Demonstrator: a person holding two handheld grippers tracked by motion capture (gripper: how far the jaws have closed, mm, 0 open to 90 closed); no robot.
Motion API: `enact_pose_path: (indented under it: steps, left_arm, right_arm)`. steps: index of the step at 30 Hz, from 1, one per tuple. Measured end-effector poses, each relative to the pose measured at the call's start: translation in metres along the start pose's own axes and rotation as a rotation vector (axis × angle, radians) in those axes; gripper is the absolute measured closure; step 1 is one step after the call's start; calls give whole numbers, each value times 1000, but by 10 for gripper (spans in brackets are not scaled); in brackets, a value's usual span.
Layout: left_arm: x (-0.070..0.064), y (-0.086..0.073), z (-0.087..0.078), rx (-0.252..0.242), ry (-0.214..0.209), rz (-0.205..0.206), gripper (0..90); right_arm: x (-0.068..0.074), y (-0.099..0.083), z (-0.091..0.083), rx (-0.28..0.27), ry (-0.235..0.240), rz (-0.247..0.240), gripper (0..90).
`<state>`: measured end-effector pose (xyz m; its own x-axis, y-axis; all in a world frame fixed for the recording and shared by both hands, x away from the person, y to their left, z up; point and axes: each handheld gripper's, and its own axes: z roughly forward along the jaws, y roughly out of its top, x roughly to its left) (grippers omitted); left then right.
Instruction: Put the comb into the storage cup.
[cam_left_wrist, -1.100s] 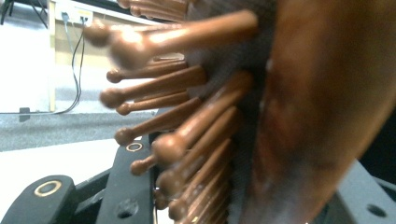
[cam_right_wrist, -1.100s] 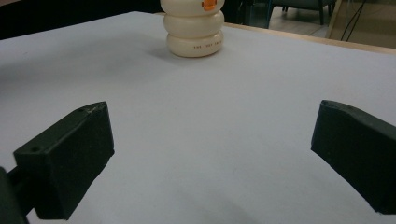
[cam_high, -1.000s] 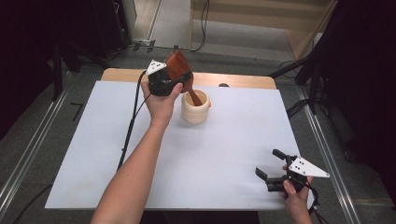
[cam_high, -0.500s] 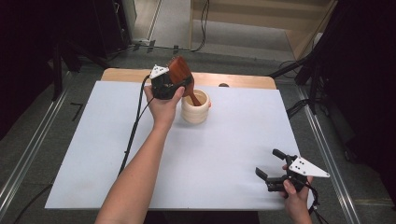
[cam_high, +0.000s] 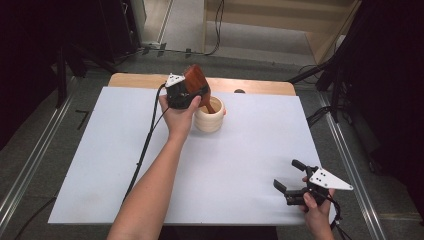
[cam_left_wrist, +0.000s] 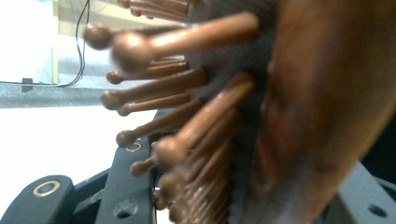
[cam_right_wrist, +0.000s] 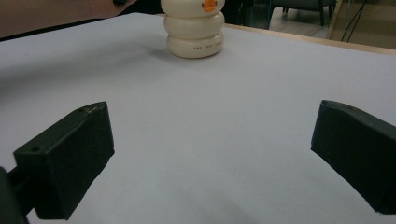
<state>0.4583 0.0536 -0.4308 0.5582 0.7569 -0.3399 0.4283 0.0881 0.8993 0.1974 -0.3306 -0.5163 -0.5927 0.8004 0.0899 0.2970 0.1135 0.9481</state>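
Left gripper, jaws clamped on a brown wooden paddle hairbrush, has edged the handle deeper into the cream ribbed ceramic holder at the white worktop's far side; insertion looks nearly complete. Right gripper waits near, jaws wide.

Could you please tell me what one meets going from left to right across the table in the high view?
Black cable → left gripper clamped on the brown hairbrush → cream ribbed holder → right gripper, jaws apart, near the table's front right corner.
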Motion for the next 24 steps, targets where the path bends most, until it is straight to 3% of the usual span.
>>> enact_pose_path:
  steps: [2,4,16,17,22,24]
  left_arm:
    - [0,-1,0,0,2,-6,528]
    - [4,-4,2,-3,-8,-44,526]
    - [8,-7,3,3,-10,-55,496]
    - [10,-6,2,3,-12,-70,488]
    - [12,-3,-1,6,2,-57,435]
    - [12,-3,-1,15,13,-48,315]
  right_arm:
    - [0,0,0,-1,0,1,0]
    - [0,0,0,0,1,1,0]
    - [0,0,1,-2,0,2,0]
    - [0,0,1,-3,-1,4,0]
    - [0,0,1,0,1,5,0]
    - [1,0,1,0,0,6,0]
